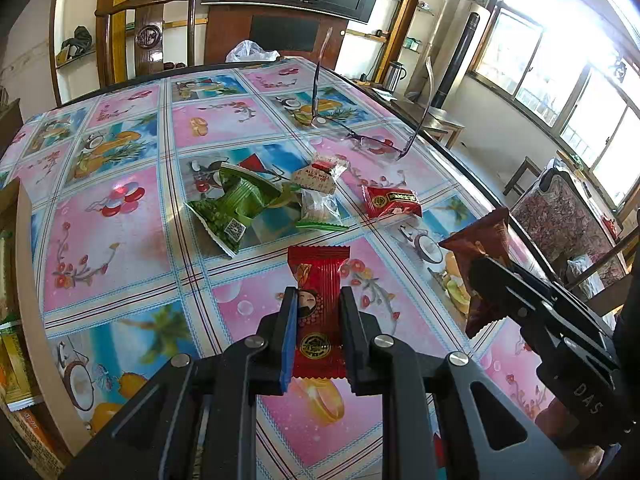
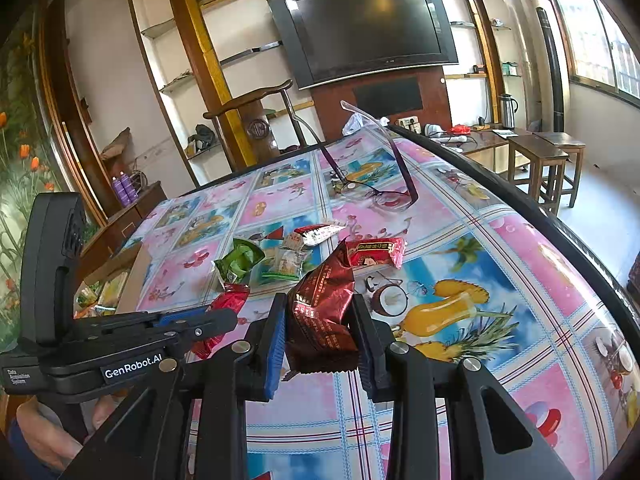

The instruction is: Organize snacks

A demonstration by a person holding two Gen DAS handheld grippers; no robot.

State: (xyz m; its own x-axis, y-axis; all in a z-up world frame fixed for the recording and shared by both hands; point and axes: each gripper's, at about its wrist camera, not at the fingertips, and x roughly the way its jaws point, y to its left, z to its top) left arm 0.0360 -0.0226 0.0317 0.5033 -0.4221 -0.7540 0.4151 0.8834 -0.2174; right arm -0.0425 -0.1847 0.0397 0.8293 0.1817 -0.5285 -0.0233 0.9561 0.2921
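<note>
Fruit-patterned tablecloth [image 1: 120, 216] covers the table, with loose snacks [image 1: 256, 204] and glasses [image 1: 372, 142] near its middle. Left gripper [image 1: 318, 308] pinches a red candy packet [image 1: 318, 280]; right gripper [image 2: 320, 316] clamps a dark red snack bag [image 2: 324, 312] above the cloth.

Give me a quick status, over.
Left gripper shut on red snack packet. Right gripper shut on dark red packet. Eyeglasses beyond snack pile.

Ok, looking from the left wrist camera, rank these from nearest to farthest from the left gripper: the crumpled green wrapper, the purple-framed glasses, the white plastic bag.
1. Crumpled green wrapper: mid-table, ahead of the left gripper and slightly left.
2. Purple-framed glasses: farther back, to the right, arms up.
3. White plastic bag: at the table's far edge.
</note>
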